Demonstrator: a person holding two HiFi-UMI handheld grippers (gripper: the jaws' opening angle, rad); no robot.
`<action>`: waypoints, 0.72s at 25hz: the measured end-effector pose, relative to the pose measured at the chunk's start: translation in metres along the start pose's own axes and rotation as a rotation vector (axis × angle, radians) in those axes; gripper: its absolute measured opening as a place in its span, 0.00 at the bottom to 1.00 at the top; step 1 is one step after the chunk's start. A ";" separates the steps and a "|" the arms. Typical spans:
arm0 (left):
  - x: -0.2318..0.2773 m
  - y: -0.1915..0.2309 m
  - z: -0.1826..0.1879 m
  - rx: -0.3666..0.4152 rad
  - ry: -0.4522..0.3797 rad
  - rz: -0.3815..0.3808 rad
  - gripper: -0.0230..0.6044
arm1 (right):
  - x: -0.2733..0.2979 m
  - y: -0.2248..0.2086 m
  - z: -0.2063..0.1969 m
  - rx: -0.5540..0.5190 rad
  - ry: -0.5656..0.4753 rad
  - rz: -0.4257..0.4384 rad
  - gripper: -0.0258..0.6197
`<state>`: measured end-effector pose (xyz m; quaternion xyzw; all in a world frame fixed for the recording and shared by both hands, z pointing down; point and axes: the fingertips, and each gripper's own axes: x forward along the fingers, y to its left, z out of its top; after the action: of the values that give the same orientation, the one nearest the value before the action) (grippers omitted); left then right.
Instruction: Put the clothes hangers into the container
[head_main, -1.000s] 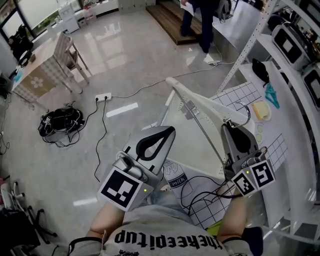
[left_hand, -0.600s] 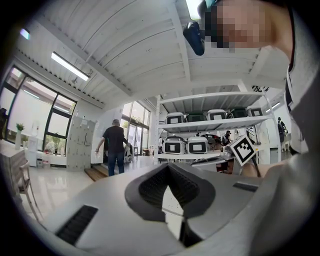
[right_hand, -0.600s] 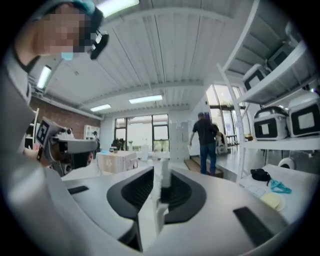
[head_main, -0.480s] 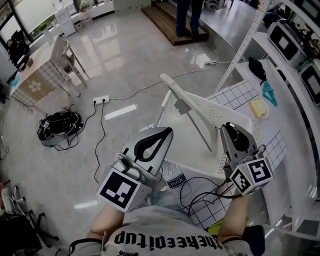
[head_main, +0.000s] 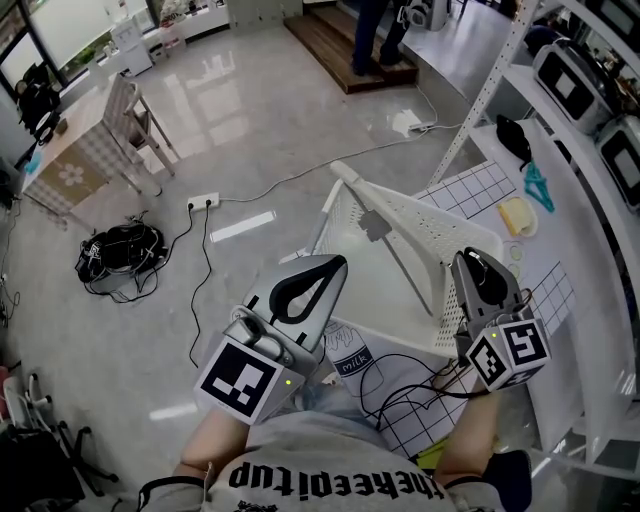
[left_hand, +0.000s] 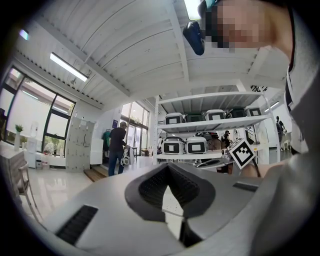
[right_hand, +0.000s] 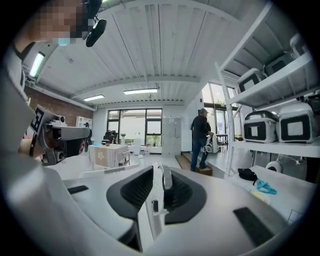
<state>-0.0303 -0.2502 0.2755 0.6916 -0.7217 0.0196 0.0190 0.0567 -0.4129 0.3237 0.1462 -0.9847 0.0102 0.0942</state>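
Observation:
A white clothes hanger (head_main: 402, 266) slants over the white perforated container (head_main: 345, 215) in front of me. My right gripper (head_main: 470, 260) is shut on the hanger near its hook, at the container's right side. In the right gripper view the white hanger (right_hand: 149, 212) and its metal hook (right_hand: 165, 178) sit pinched between the dark pads of the right gripper (right_hand: 159, 172). My left gripper (head_main: 337, 263) hovers at the container's near left side, shut, with nothing in it. The left gripper view shows the left gripper (left_hand: 167, 167) with its tips touching and nothing between them.
A white shelf unit (head_main: 560, 150) with appliances runs along the right. A grid-pattern mat (head_main: 480, 190), a teal item (head_main: 541, 188) and a yellow item (head_main: 520, 218) lie nearby. On the floor are a power strip (head_main: 205, 195) and black cables (head_main: 120, 248). A person (head_main: 385, 35) stands far off.
The right gripper has shifted a little right and down with the hanger, which now tilts lower over the container. The left gripper has stayed put.

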 end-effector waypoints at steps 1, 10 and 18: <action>0.000 0.000 0.000 0.002 -0.002 -0.001 0.05 | -0.001 0.001 -0.001 -0.003 0.009 0.000 0.17; -0.003 -0.003 0.003 0.007 -0.006 -0.005 0.05 | -0.013 -0.009 0.017 -0.006 -0.065 -0.071 0.23; -0.004 -0.007 0.005 0.009 -0.013 -0.020 0.05 | -0.029 -0.015 0.044 -0.010 -0.141 -0.090 0.17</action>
<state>-0.0233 -0.2466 0.2699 0.6989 -0.7149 0.0182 0.0111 0.0800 -0.4207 0.2749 0.1904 -0.9813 -0.0091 0.0255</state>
